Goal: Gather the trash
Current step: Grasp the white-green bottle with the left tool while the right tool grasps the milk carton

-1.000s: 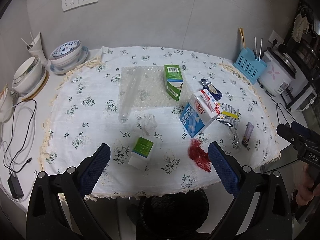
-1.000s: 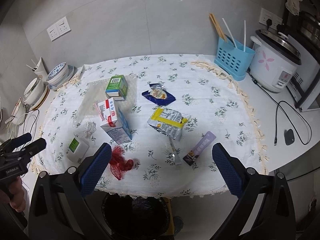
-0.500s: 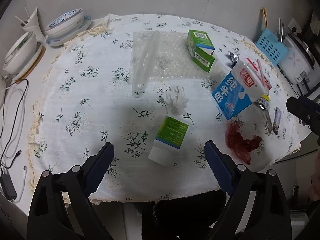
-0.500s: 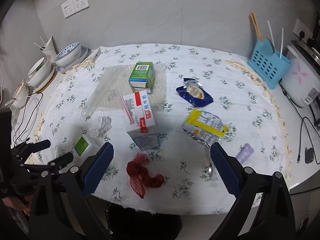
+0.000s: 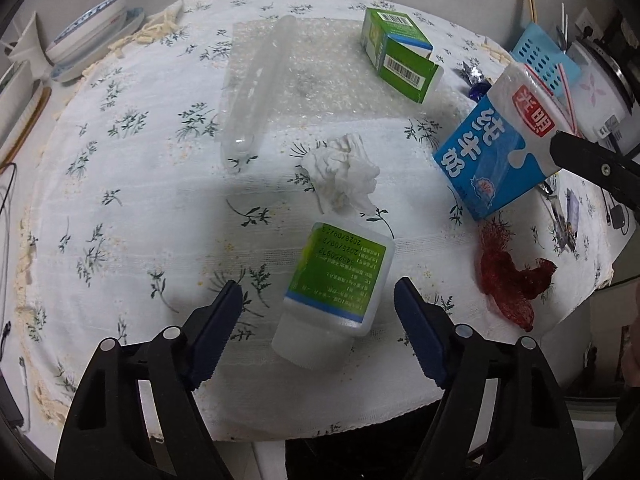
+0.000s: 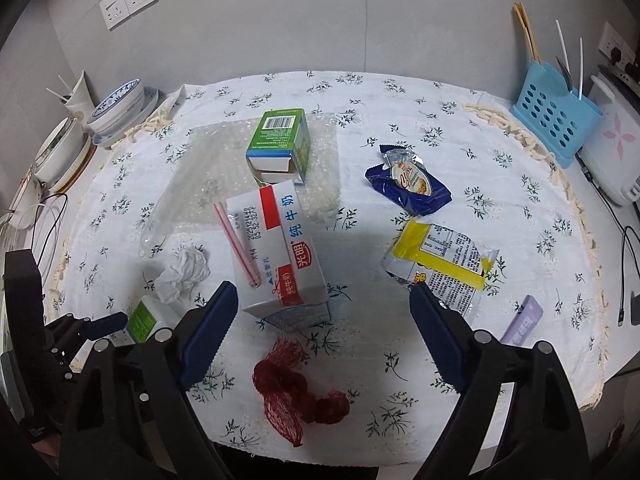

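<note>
White plastic, the small green-labelled bottle [image 5: 338,284] lies on its side near the front edge of the floral tablecloth [image 5: 120,168], between the pads of the left gripper [image 5: 318,304]. Its jaws have just been closing, still spread, touching nothing. Best to drop lower and pinch across the body, not the cap. Further right, the right gripper [image 6: 322,308] brackets the blue milk carton [image 6: 276,256], jaws likewise narrowing but clear of it; the red net [image 6: 298,396] lies just below.
</note>
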